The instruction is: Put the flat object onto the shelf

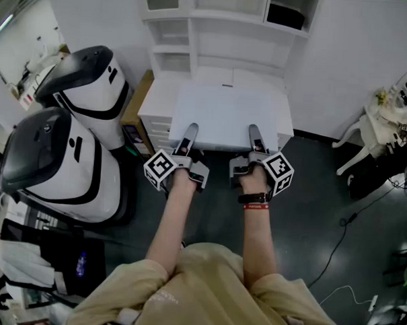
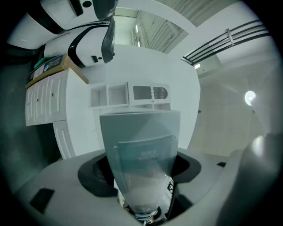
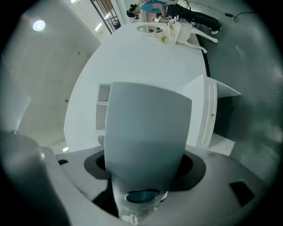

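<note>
A large flat white board (image 1: pixel 229 116) hangs level in front of the white shelf unit (image 1: pixel 223 28), over a low white cabinet. Both grippers grip its near edge. My left gripper (image 1: pixel 188 133) holds the edge left of the middle, and my right gripper (image 1: pixel 254 135) holds it right of the middle; on each, one finger lies on top of the board. The left gripper view is filled by the broad grey upper finger (image 2: pixel 140 132), with the shelf unit's compartments (image 2: pixel 128 94) straight ahead. In the right gripper view the grey finger (image 3: pixel 148 128) hides most of the board.
Two tall white and black machines (image 1: pixel 79 86) (image 1: pixel 52 165) stand close on the left. The low cabinet has drawers (image 1: pixel 153 119) on its left side. At the right there is a white plastic chair (image 1: pixel 384 122), and cables (image 1: pixel 342 232) run over the dark floor.
</note>
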Available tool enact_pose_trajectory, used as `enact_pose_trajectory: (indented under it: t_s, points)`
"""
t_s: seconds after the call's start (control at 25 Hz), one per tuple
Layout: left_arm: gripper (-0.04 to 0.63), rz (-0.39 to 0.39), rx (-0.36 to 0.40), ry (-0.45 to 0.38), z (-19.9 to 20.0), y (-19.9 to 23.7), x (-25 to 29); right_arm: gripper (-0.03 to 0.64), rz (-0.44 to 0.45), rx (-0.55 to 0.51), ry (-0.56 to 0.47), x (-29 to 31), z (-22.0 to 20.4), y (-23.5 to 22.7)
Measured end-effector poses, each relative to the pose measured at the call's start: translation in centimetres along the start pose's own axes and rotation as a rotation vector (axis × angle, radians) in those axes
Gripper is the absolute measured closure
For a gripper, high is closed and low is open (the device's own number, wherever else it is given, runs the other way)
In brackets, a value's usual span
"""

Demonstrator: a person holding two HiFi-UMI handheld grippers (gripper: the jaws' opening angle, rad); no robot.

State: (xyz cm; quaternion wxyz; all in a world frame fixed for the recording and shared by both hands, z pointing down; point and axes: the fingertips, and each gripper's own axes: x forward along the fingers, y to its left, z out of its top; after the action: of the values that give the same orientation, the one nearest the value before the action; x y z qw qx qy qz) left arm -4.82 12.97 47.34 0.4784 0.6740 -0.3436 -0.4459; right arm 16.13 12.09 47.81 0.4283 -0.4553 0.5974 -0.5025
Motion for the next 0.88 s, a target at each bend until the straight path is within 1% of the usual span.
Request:
enact_pose_trajectory:
  t_s: [0.32,0.6,0.72,0.88]
  points:
    - [0.267,-0.001,0.004,0.013,-2.1,-0.1,0.1,0.296,0.001,0.002,0.015,-0.9,1.6,-0.6]
    - [0.267,0.005,0.017,-0.006,-4.1,-0.4,0.0,0.296,0.006,0.007,0.043,-1.7,3.1,-1.0]
    - [0.267,0.028,0.033,-0.013,-4.5,0.0,-0.8,0.296,-0.007,0.01,0.065,-2.1,3.1,-1.5]
    - [0.267,0.048,0.026,-0.031,-4.2,0.8,-1.9,0.295,-0.031,0.018,0.091,-2.3,2.2,-2.3]
